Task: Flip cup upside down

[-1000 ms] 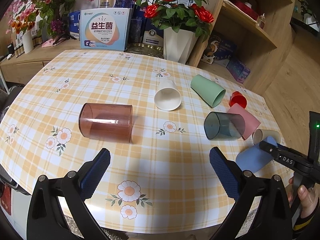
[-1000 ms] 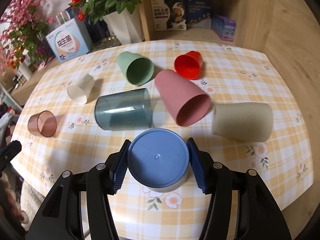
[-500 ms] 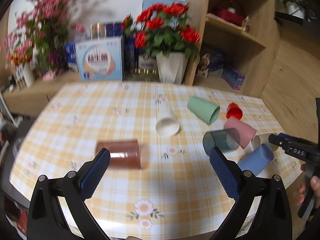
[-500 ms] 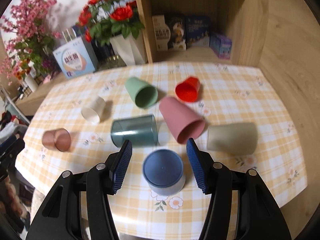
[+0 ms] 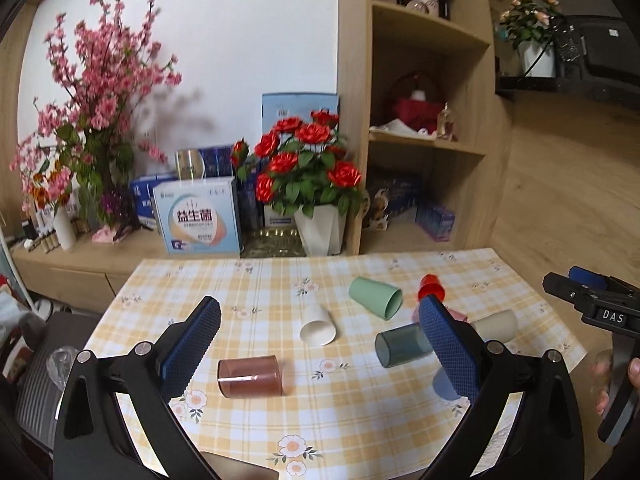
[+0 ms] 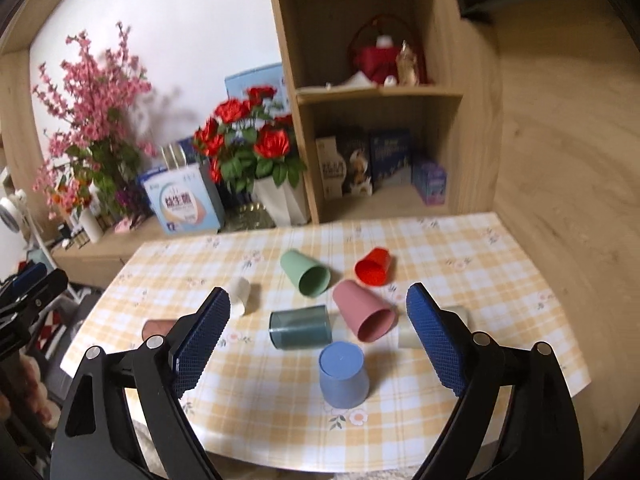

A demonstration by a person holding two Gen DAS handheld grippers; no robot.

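A wooden shelf unit (image 6: 380, 92) and a white vase of red roses (image 6: 248, 148) stand behind the surface (image 6: 460, 256), which wears a yellow checked cloth with small flowers.

Going left to right in my right wrist view: a translucent brown plastic cup (image 6: 157, 329) lies on its side near the left edge, partly behind my tool's left finger. A small white cup (image 6: 240, 295) lies next, also on its side. A sage green cup (image 6: 305, 272) lies with its mouth toward me, and in front of it a smoky dark teal tumbler (image 6: 300, 327) lies sideways. The blue plastic cup (image 6: 343, 374) stands upside down, base up, on the near part of the surface, just in front of the tumbler and apart from it. A dusty pink cup (image 6: 363, 315) lies beside the tumbler, a red cup (image 6: 374, 267) behind it, and a beige cup (image 6: 412, 330) lies partly hidden by the right finger.

My right tool (image 6: 318, 346) hangs above the near edge with its blue pads spread wide, holding nothing, the blue cup between them in view but untouched. My left tool (image 5: 320, 350) hovers likewise spread and empty over the surface, with the brown cup (image 5: 249, 376) between its pads in view.
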